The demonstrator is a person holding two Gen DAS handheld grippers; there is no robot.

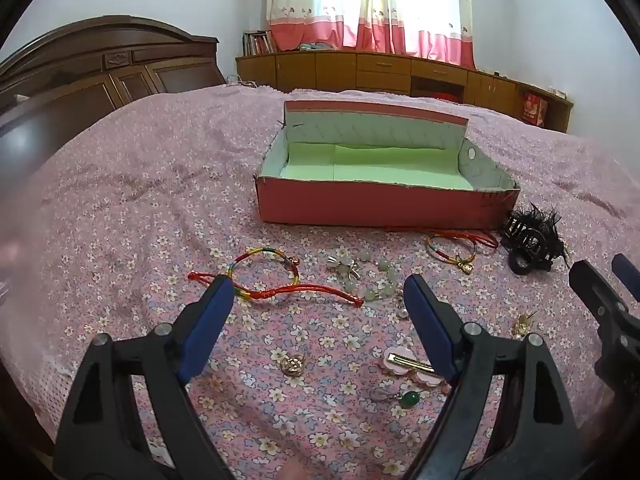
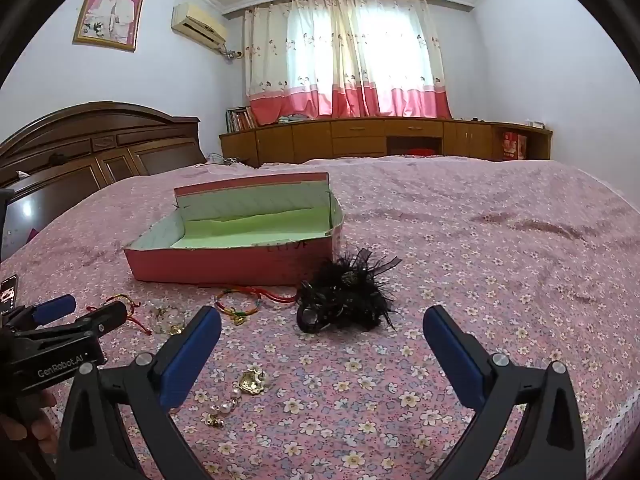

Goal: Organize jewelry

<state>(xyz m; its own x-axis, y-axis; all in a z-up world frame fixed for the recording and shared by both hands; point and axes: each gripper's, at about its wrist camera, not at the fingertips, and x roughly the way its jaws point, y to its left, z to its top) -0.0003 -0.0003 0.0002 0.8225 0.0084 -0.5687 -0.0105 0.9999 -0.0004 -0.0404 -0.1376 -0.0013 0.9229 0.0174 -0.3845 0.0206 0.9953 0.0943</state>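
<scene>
An open pink box (image 1: 380, 207) with a green lining lies on the bed, seen also as the pink box (image 2: 236, 264) in the right wrist view. In front of it jewelry is scattered: a rainbow cord bracelet (image 1: 266, 266), a jade bead bracelet (image 1: 378, 280), a second cord bracelet (image 1: 454, 250), a flower hair clip (image 1: 408, 364), a green pendant (image 1: 408, 398), a gold ring charm (image 1: 294, 364). A black feather hair claw (image 2: 344, 294) lies by the box corner. A pearl-and-gold earring (image 2: 248, 386) lies near my right gripper (image 2: 322, 330). My left gripper (image 1: 318, 294) hovers open over the bracelets. Both hold nothing.
A pink floral bedspread (image 2: 480, 280) covers the bed. A dark wooden headboard (image 1: 100, 68) stands on the left, low wooden cabinets (image 2: 380, 138) under curtains at the back. A phone (image 2: 9, 294) lies at the far left. A hand (image 2: 24, 420) holds the left gripper.
</scene>
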